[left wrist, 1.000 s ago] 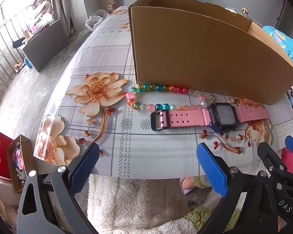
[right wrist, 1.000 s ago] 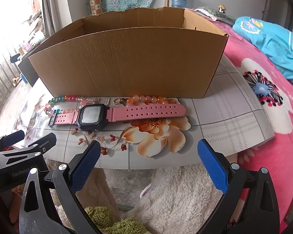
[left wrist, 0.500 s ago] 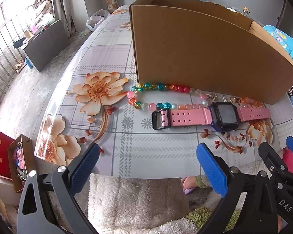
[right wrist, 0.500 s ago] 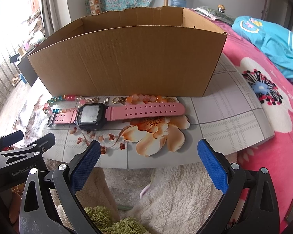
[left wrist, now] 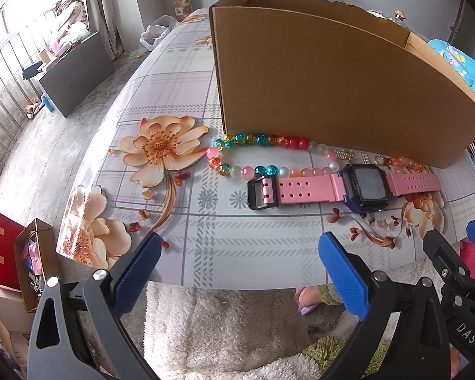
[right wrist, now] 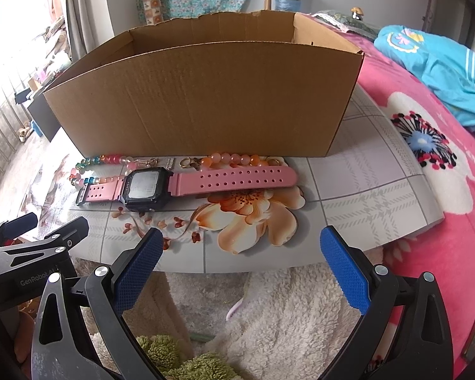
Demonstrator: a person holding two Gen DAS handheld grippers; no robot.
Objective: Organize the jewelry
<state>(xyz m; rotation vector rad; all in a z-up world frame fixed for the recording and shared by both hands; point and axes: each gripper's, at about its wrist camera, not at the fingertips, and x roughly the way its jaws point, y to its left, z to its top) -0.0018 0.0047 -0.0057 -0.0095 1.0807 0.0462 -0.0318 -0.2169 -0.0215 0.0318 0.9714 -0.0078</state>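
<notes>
Left wrist view: the left gripper [left wrist: 236, 269] hangs at the near edge of the table [left wrist: 180, 101], its blue pads [left wrist: 136, 274] spread wide with nothing between them.
Paper bags: a red bag [left wrist: 4, 253] and a brown bag [left wrist: 36, 253] stand on the floor at the far left, below the table edge.
Tablecloth: pale grid pattern with a big orange flower [left wrist: 161, 150] printed left of the jewelry.
Bead bracelet: multicoloured beads [left wrist: 256, 153] lie in a long flat loop, its far side right against the foot of the box, its near side touching the watch strap.
Watch: pink-strapped watch [left wrist: 342, 186] lies flat and stretched out, black buckle to the left, dark face up, just in front of the beads.
Small pieces: a little spring and metal clasp [right wrist: 174, 162] lie between the watch face and the box wall.
Orange beads: a second strand [right wrist: 234, 159] sits behind the long strap, close to the box.
Cardboard box: open-topped box [right wrist: 205, 101] stands upright behind all the jewelry; I cannot see its floor.
Right gripper: the right gripper [right wrist: 242, 269] hovers off the near table edge, pads parted wide and empty, in line with the long strap end.
Bedding: pink flowered blanket [right wrist: 443, 164] lies to the right, with a blue cloth [right wrist: 433, 63] on it.
</notes>
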